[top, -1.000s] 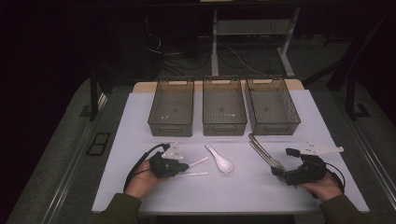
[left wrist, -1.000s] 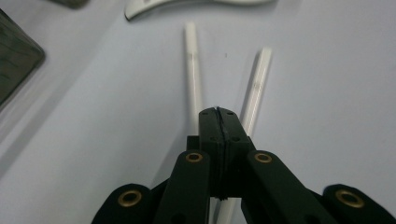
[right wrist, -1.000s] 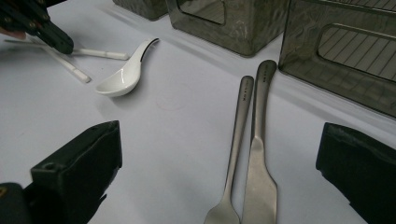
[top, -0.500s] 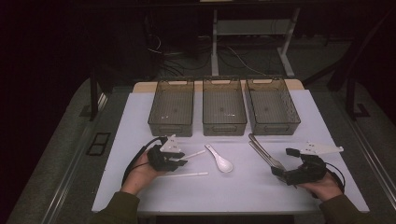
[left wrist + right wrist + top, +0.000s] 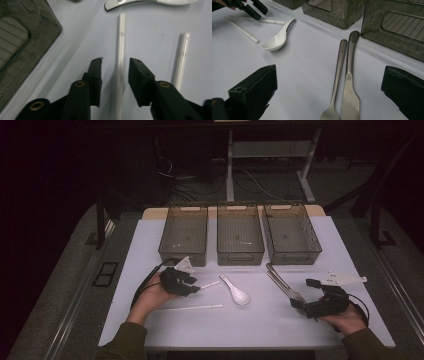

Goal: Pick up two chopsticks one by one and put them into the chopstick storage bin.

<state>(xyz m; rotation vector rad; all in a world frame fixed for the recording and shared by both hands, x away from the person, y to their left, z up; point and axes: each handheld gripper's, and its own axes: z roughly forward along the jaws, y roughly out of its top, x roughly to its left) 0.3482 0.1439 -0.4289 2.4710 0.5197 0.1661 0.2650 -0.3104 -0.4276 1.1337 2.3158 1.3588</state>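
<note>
My left gripper (image 5: pixel 115 61) lies low on the white table with its jaws a little apart. A white chopstick (image 5: pixel 121 37) runs between them. The jaws have just been closing, but a gap shows on each side of the stick. A second chopstick (image 5: pixel 182 55) lies beside it. In the high view the left gripper (image 5: pixel 194 287) is in front of the left bin (image 5: pixel 183 232). A white spoon (image 5: pixel 236 291) lies to its right. My right gripper (image 5: pixel 329 71) stands wide open over a metal fork (image 5: pixel 338 72) and knife (image 5: pixel 349 75), touching neither.
Three dark see-through bins stand in a row at the back of the table: the left one, the middle bin (image 5: pixel 240 232) and the right bin (image 5: pixel 291 232). The white table top (image 5: pixel 250 330) ends close to the person's sleeves.
The left hand has slid back and left toward the left bin. Its jaws, shut a second ago, now stand apart around a chopstick. The right hand has kept still.
</note>
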